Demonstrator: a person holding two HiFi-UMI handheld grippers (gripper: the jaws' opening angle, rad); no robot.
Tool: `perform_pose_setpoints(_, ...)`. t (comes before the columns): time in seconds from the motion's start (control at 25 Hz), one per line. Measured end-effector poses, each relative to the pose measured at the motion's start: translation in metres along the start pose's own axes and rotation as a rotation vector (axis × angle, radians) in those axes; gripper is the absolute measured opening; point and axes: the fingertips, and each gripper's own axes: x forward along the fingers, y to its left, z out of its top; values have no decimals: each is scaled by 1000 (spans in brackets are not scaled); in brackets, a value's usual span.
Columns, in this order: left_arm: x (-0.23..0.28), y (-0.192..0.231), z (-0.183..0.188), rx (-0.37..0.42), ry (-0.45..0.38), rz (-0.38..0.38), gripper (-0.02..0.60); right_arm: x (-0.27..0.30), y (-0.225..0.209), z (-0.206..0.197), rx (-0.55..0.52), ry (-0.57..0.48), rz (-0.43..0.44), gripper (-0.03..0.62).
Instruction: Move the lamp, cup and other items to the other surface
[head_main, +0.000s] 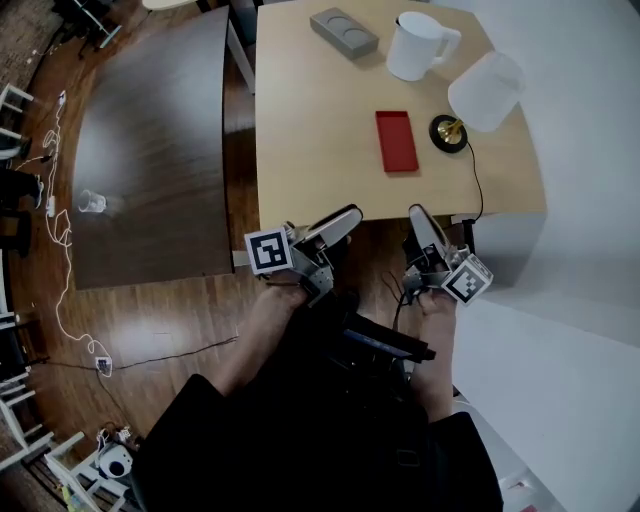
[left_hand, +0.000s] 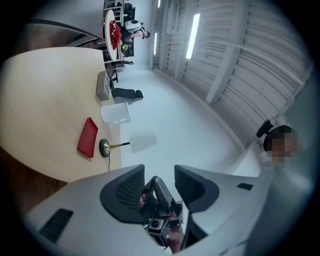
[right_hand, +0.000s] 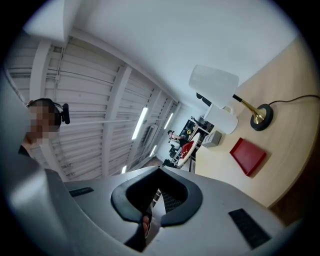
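Note:
On the light wooden table (head_main: 320, 130) stand a lamp (head_main: 485, 92) with a white shade and brass base, a white cup-like jug (head_main: 415, 45), a flat red tray (head_main: 396, 140) and a grey block (head_main: 343, 32). Both grippers hover off the table's near edge, apart from all of these. My left gripper (head_main: 345, 222) is open, a clear gap between its pads (left_hand: 159, 170) with nothing in it. My right gripper (head_main: 416, 215) is shut, tips meeting (right_hand: 159, 169) on nothing. The lamp (right_hand: 213, 87), jug (right_hand: 222, 120) and red tray (right_hand: 248, 156) also show in the right gripper view.
A dark wooden table (head_main: 150, 150) stands to the left of the light one, with a small clear plastic cup (head_main: 91, 202) near its left edge. Cables run over the wooden floor at far left. The lamp's cord (head_main: 474, 180) hangs over the light table's near edge.

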Motion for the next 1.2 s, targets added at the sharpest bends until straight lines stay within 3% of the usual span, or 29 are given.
perform_pose_setpoints(0.52, -100, -44, -84, 86, -184, 93, 210, -48, 69, -84, 85, 171, 196, 21)
perform_pose_setpoints(0.84, -155, -67, -80, 134, -312, 148, 210, -29, 112, -131, 129, 280, 332, 21)
perform_pose_setpoints(1.04, -178, -69, -75, 157, -384, 171, 212, -10, 116, -153, 148, 340, 385, 21)
perform_pose_setpoints(1.2, -224, -63, -68, 147, -469, 206, 212, 13, 122, -195, 139, 424, 395, 21)
